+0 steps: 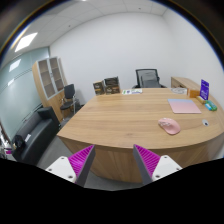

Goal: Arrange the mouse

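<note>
One long wooden table (110,125) fills the middle of the office as seen from the gripper's camera, its curved near edge running just beyond the fingers. Toward its far end lie a pink mat (184,105), a small green thing (210,105) and an upright purple card (204,89) (too small to read). A black office chair (148,78) stands behind the table, another chair (68,98) waits off to the side near a wooden cabinet (49,78), and a dark sofa (32,132) sits along the wall.

The gripper (113,162) hangs short of the table with its fingers spread wide, nothing between the magenta pads (146,158). The pink mouse (169,125) rests on the tabletop, ahead of the fingers and off to the right, well apart from them, with bare wood in between.
</note>
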